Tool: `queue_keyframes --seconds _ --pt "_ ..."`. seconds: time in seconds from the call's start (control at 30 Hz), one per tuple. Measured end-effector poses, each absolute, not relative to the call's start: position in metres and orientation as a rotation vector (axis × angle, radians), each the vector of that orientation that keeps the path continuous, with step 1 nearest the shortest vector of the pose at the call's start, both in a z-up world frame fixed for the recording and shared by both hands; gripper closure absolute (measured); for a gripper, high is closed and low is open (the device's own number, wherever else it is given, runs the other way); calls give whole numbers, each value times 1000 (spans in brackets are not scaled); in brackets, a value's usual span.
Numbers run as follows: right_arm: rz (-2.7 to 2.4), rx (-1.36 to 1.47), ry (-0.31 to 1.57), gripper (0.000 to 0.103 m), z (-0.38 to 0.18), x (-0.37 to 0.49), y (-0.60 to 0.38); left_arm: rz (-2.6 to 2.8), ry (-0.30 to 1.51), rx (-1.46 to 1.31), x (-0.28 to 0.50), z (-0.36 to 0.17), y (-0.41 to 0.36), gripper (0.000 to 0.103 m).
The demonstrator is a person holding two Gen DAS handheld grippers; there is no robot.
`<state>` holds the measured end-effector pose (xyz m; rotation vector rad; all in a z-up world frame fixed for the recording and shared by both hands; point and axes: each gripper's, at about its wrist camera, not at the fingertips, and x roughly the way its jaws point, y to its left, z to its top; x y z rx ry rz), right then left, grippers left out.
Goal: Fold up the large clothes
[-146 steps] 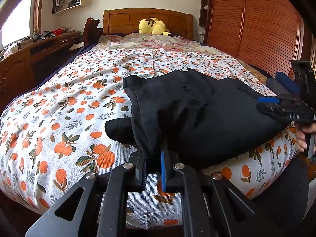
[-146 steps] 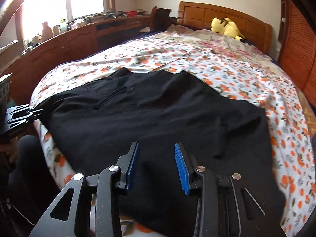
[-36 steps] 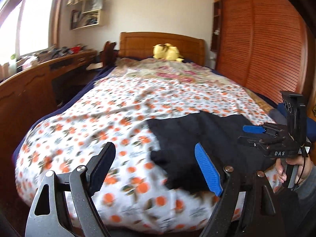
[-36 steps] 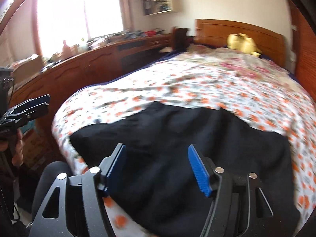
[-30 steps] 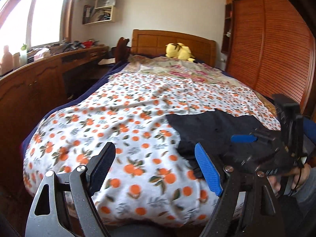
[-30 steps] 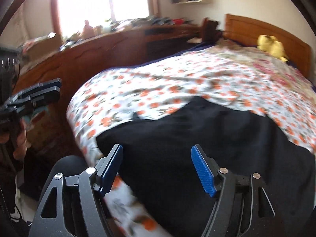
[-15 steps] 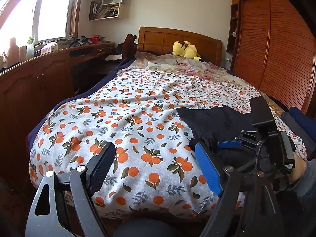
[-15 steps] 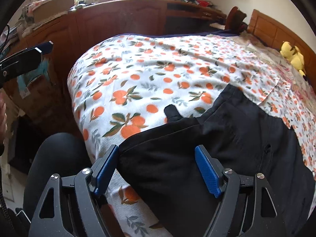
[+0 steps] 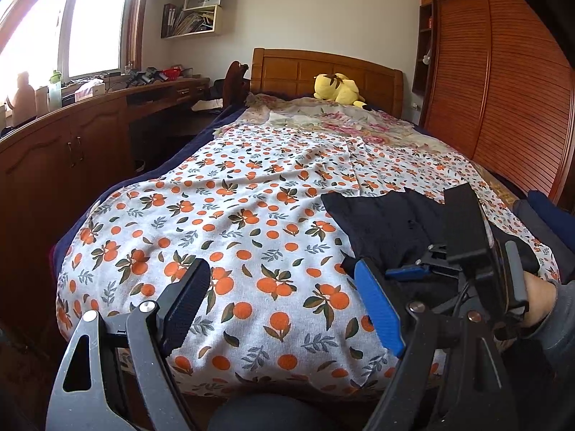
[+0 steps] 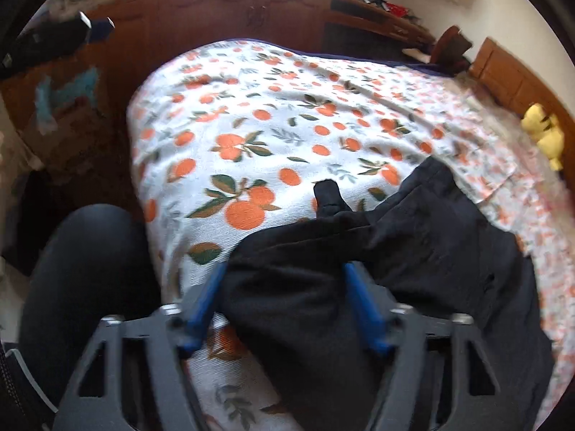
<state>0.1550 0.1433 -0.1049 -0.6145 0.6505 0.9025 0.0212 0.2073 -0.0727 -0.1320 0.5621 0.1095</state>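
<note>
We judged the black garment point(image 10: 413, 251), lying near the bed's point(image 9: 251, 215) foot edge, soft and floppy, so our right gripper point(image 10: 284, 305) was closing its fingers round its bunched near corner while our left gripper point(image 9: 287, 305) hung released.

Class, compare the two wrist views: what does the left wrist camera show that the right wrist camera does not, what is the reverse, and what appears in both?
Only the left wrist view shows the slatted wardrobe, the window and the open left claw over bare quilt.

Only the right wrist view shows the right claw closing, with a bunched edge of the black garment between its pads.

Both show the orange-print quilt, the black garment, the yellow plush toy and the wooden headboard.
</note>
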Motion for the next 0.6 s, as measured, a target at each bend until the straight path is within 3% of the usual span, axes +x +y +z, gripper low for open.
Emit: queue_keyframes --seconds 0.03,0.07,0.17,0.4,0.6 --pt "901 -612 648 74 -103 157 140 108 562 -129 21 -73 207 20" --pt "907 -598 651 82 -100 158 136 106 563 -127 22 -73 205 20" --pt "921 -512 638 90 -86 164 121 106 558 -125 23 -71 202 20" --pt "809 -352 443 95 -21 156 50 83 553 -119 28 -66 187 20" --pt "598 -184 343 96 19 156 -76 8 544 -114 47 -62 155 20"
